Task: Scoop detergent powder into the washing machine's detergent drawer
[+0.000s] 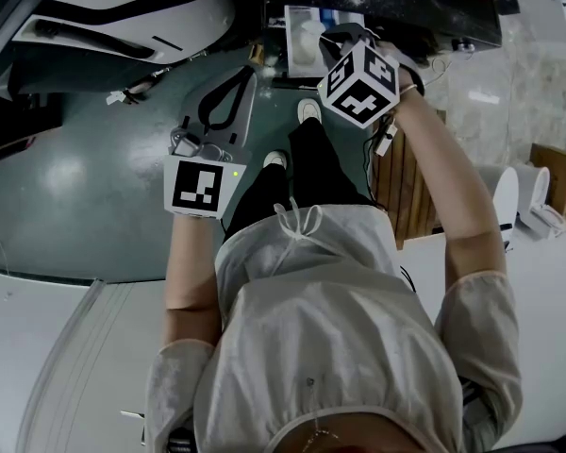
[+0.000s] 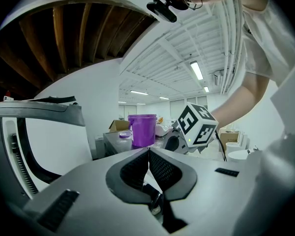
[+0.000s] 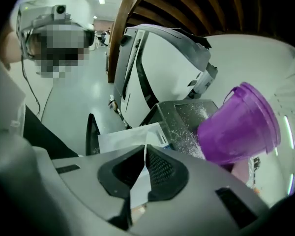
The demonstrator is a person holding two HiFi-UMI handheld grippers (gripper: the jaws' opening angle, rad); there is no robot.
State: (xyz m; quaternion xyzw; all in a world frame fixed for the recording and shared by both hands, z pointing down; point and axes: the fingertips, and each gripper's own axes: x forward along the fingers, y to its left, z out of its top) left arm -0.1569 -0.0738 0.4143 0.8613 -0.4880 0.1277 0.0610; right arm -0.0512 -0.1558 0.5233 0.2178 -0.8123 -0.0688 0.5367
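Left gripper (image 2: 148, 151) and right gripper (image 3: 145, 147): jaws pressed together, nothing between. Purple tub (image 3: 238, 127) base hidden by gripper body. Powder-strewn dark top (image 3: 187, 116); grey floor (image 1: 94, 187).

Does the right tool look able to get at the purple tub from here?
Probably yes: the tub sits close beside the right tool, nothing between them. Its jaws are shut, though, and would have to open first.
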